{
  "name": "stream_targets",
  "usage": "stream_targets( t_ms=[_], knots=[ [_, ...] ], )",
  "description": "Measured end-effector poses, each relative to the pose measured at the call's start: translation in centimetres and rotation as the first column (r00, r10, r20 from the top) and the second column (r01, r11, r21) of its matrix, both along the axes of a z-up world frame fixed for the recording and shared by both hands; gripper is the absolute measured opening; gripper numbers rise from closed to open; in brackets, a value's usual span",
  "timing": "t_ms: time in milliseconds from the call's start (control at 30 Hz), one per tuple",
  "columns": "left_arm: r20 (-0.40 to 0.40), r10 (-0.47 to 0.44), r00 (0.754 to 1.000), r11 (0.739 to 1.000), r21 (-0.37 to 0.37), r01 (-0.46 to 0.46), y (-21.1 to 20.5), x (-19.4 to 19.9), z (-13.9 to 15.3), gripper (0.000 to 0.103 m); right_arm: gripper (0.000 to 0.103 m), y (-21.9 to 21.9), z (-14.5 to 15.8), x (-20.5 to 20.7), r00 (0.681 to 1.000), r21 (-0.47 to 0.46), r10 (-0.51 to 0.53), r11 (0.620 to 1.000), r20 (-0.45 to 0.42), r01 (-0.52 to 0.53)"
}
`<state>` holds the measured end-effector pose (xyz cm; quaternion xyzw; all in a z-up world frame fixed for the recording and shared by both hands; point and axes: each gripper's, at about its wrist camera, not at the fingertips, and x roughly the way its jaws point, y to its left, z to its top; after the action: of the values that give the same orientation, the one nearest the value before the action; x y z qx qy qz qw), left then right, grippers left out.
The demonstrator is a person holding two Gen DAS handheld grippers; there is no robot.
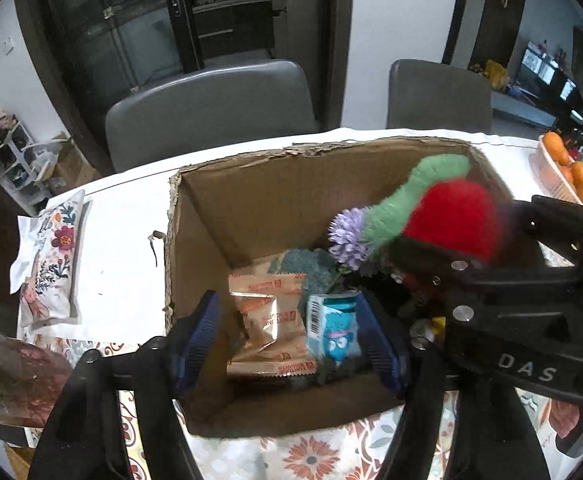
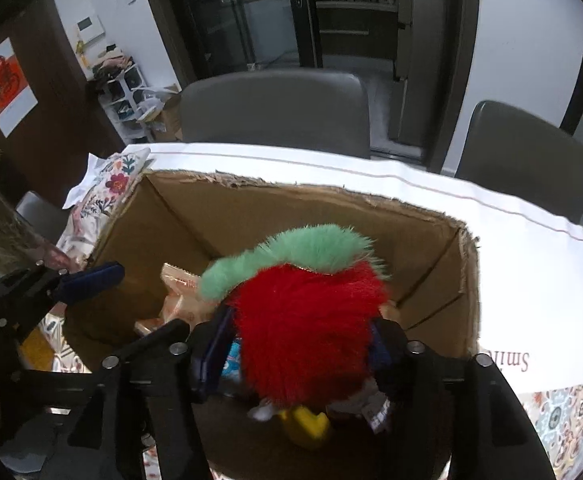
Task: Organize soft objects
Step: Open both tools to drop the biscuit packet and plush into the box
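Over the cardboard box (image 1: 251, 208) on the worktop (image 1: 123, 248), both grippers point down. The left gripper (image 1: 291, 336) has its jaws apart — a blue carton (image 1: 333, 330) lies loose between them. The right gripper (image 2: 297, 352) has its jaws wide around the red fluffy toy (image 2: 307, 328) — whether they squeeze it, I cannot tell.

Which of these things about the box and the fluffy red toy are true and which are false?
1. The cardboard box has snack packets inside. True.
2. The fluffy toy is blue with a yellow top. False: it is red with a green top.
3. The red toy sits between the fingers of the right gripper, over the box. True.
4. The oranges are inside the box. False: they lie in a basket on the table, off to the right.
5. The floral pouch is in the box. False: it lies on the table, left of the box.
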<state>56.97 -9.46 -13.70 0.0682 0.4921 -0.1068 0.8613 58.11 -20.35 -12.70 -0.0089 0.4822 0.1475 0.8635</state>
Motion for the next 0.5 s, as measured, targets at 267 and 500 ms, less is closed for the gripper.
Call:
stream_targets(
  t_ms=[267, 500],
  knots=[
    [0.088, 0.039, 0.995, 0.999, -0.007, -0.038, 0.6, -2.0, 2.3, 0.083, 0.067, -1.4, 4.0, -3.6, 0.982, 0.024, -0.087, 0.996, 0.166, 0.084],
    [0.153, 0.073, 0.986, 0.996, 0.038, -0.079, 0.7, -1.1, 3.7, 0.083, 0.066, -2.8, 5.3, -3.5, 0.943, -0.020, -0.222, 0.972, 0.246, 0.234]
  ],
)
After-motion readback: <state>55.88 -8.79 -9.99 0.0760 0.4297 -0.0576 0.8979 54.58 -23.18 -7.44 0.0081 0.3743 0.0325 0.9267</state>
